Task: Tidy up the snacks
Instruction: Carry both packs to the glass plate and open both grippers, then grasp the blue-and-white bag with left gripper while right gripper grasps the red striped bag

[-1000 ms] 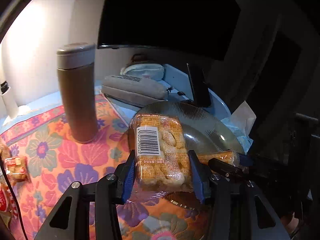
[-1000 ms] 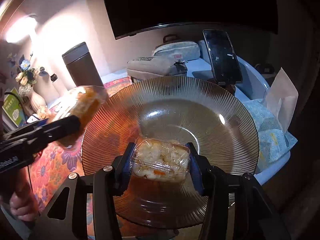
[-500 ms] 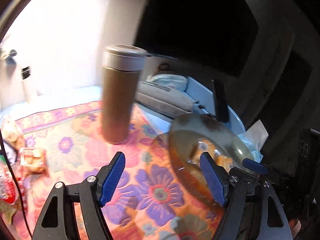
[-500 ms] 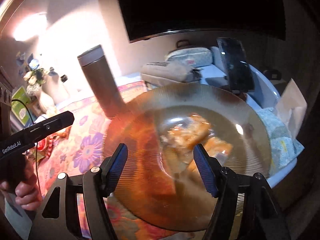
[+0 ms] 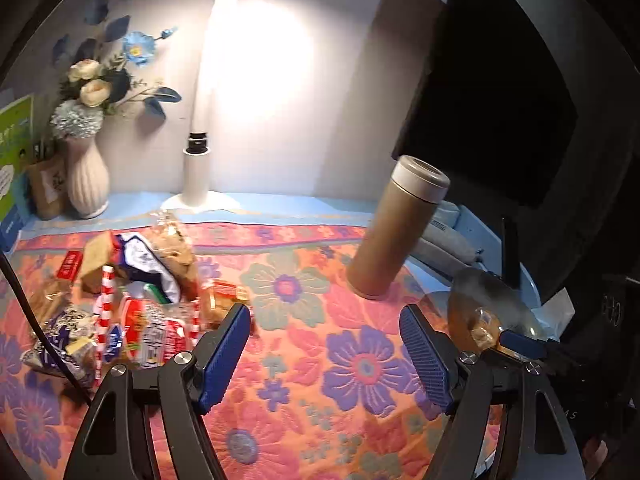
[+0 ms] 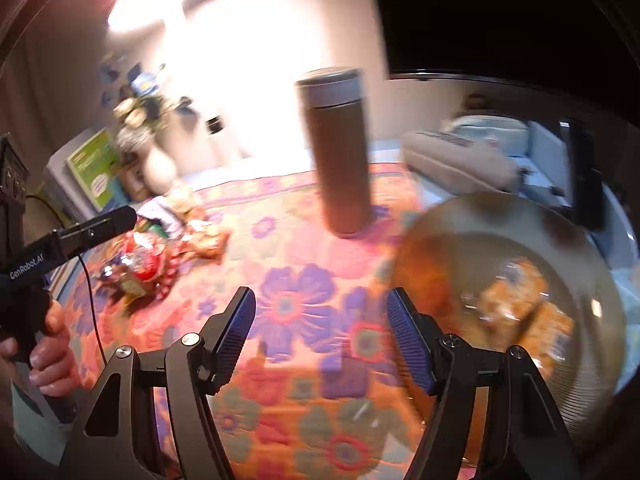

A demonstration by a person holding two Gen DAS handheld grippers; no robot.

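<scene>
The left gripper (image 5: 324,352) stood wide with nothing between its blue pads, poised above the floral cloth (image 5: 288,288); the right gripper (image 6: 320,336) was likewise wide and empty over the same cloth; two wrapped snack packs (image 6: 524,312) lay in the ribbed glass plate (image 6: 600,380) at the right, blurred; a heap of loose snack packets (image 5: 136,300) sat on the cloth at the left, near the white vase (image 5: 86,184); a tan flask (image 5: 400,228) stood upright between heap and plate; a hand (image 6: 48,344) gripped the left gripper's handle.
</scene>
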